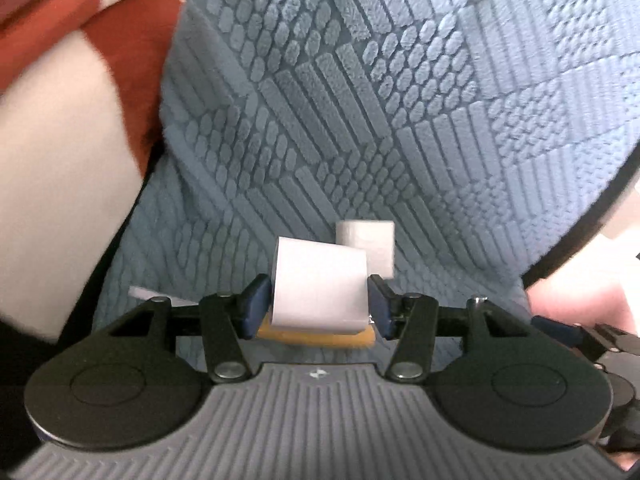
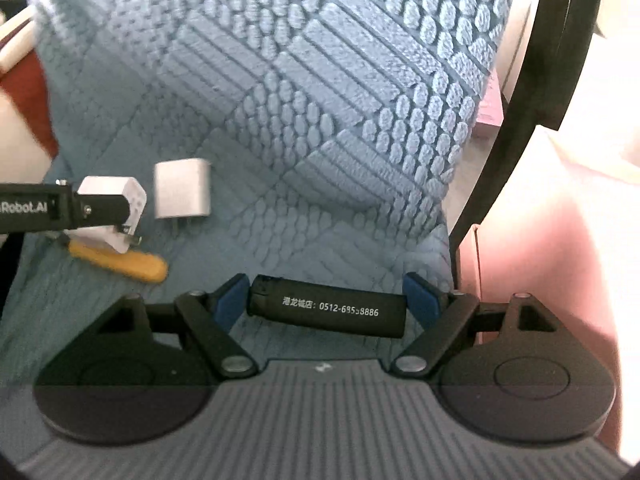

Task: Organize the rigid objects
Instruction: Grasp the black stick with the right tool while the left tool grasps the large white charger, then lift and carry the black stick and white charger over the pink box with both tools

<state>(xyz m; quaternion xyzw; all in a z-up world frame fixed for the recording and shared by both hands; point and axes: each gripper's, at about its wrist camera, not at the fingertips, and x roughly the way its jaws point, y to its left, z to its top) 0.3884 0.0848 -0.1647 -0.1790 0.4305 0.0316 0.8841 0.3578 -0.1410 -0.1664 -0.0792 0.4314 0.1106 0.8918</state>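
The blue cloth (image 1: 400,100) looks soft and fuzzy, with raised bumps and ridges all over it. The white charger block (image 1: 320,284) is smooth, matt plastic. The second white plug (image 2: 183,189) looks like smooth plastic too, with a dull, slightly silvery face and thin metal pins at the bottom. The yellow piece (image 2: 120,261) under the block looks like smooth plastic. The black lighter (image 2: 328,312) is smooth and a bit shiny, with white printed writing. The gripper pads (image 2: 228,304) are blue and look rubbery. The orange and cream cloth (image 1: 60,80) looks soft.
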